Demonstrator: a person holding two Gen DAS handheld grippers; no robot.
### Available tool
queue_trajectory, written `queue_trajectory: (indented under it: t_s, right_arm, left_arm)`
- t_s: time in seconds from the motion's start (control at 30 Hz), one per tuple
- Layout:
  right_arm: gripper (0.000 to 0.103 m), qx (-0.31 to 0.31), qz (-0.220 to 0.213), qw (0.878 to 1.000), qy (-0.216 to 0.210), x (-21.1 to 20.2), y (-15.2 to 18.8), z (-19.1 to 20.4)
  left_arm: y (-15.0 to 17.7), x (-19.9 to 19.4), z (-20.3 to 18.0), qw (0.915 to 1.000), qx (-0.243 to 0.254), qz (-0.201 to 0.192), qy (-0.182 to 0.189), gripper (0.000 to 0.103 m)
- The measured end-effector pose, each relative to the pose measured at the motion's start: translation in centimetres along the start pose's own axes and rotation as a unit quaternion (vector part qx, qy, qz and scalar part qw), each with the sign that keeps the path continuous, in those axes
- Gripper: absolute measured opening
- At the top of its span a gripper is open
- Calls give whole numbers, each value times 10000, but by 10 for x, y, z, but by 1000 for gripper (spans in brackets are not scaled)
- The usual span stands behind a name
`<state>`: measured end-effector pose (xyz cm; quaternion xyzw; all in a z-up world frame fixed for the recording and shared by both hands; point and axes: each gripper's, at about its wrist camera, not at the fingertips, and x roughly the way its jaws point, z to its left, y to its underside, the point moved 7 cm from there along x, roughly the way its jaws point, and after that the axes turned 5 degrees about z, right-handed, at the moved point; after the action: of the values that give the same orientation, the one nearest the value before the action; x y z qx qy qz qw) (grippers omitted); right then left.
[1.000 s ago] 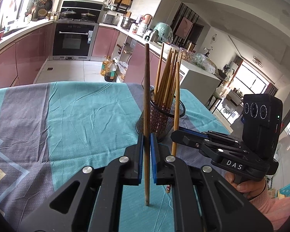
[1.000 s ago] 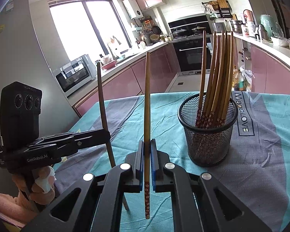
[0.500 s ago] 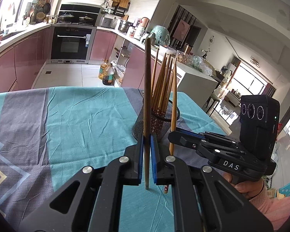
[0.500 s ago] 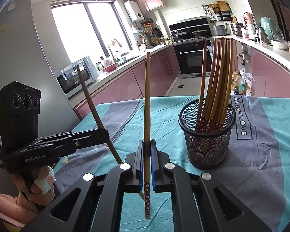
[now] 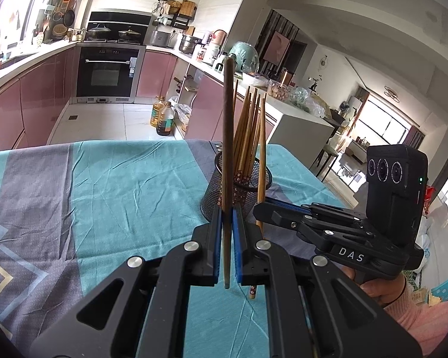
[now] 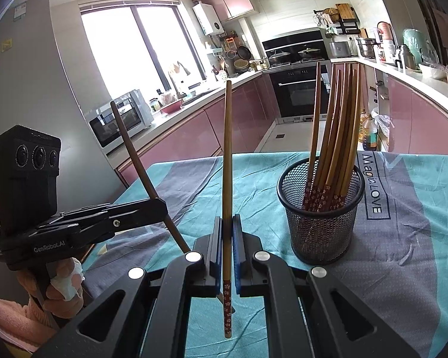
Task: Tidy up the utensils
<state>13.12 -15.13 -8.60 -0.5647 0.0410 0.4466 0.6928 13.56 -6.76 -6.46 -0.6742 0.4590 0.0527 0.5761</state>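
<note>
1. mesh cup (image 6: 321,217) of chopsticks stands on the teal-clothed counter (image 5: 119,185), near both.
2. left hand-held gripper (image 5: 227,238) clamps the dark chopstick (image 5: 227,137); right hand-held gripper (image 6: 227,250) clamps the flowered chopstick (image 6: 227,179).
3. the dark chopstick now leans more than before.

Ahead of the hand-held gripper, glossy pink cabinets (image 5: 27,101) wrap a black built-in oven (image 5: 106,71) above a pale tiled floor (image 5: 104,122). Up to its left, a large bright window (image 6: 134,50) floods daylight over the white countertop (image 6: 194,95).
</note>
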Motion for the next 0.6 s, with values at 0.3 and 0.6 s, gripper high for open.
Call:
queue_trajectory:
  t_s: [0.3, 0.6]
  right_arm:
    - [6, -25, -46, 10000, 8, -2, -6, 4]
    - [6, -40, -95, 9999, 21, -3, -10, 4]
  left_arm:
    - [-2, -2, -5, 10000, 60, -19, 14, 8]
    - [-4, -2, -7, 10000, 80, -18, 15, 8]
